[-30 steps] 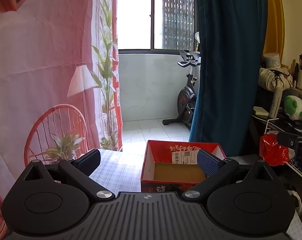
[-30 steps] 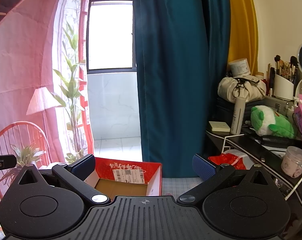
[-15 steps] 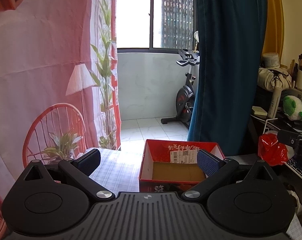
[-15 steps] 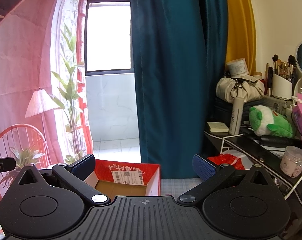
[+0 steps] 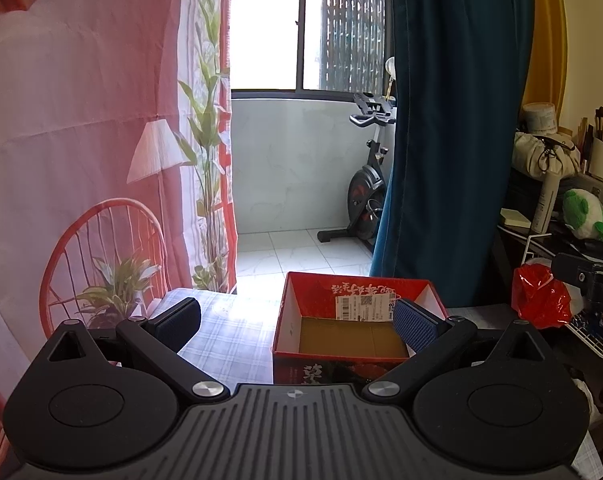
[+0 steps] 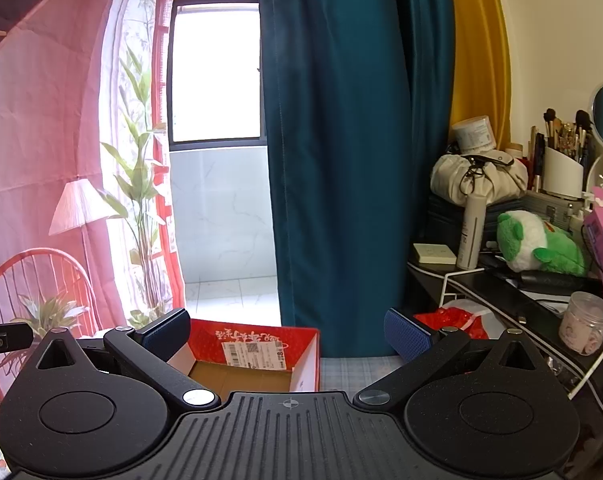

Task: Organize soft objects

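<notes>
A red cardboard box [image 5: 313,298] with a brown bottom and a white label stands open on a checked tablecloth [image 5: 229,336]; nothing lies in the part of it I can see. My left gripper [image 5: 297,318] hovers just before the box, open, nothing between its fingers. My right gripper [image 6: 287,332] is open too, with the same box [image 6: 261,340] low between its fingers. A green and white plush toy [image 6: 537,242] lies on the dark desk at the right, also visible as the plush toy [image 5: 587,218] from the left wrist.
A red plastic bag [image 5: 541,294] sits by a white wire basket [image 5: 589,334] at the right. The desk [image 6: 513,296] holds a beige pouch [image 6: 477,174], a bottle, a brush holder, a jar and a pink box. A teal curtain [image 6: 341,140] hangs behind the box; an exercise bike [image 5: 365,196] stands beyond.
Both views have shifted slightly: the box sits a little lower and further left in each. Both grippers stayed open and hold nothing.
</notes>
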The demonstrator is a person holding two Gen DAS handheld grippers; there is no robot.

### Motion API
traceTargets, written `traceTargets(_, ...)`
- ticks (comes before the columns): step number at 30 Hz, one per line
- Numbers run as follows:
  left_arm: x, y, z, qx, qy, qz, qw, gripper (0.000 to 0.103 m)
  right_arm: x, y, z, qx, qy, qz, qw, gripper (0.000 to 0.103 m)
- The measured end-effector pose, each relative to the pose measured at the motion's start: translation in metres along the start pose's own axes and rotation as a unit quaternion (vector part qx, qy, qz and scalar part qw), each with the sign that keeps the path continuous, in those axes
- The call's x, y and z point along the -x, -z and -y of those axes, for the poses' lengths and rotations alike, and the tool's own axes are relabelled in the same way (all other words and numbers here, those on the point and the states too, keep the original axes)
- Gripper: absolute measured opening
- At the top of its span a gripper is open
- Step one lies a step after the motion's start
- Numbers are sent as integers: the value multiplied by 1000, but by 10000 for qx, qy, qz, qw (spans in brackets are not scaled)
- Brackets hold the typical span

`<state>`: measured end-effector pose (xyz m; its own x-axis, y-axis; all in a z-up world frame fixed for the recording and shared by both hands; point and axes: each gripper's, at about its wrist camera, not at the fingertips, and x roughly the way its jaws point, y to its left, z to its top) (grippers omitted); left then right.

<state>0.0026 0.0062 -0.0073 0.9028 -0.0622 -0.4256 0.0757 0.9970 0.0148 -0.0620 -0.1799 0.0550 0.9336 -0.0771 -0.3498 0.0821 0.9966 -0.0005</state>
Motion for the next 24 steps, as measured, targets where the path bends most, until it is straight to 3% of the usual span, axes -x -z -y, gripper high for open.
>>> traceTargets(24, -4, 2, -1, 60, 27, -87, 9999, 103, -5, 3, -2, -23, -20, -26, 10000, 103)
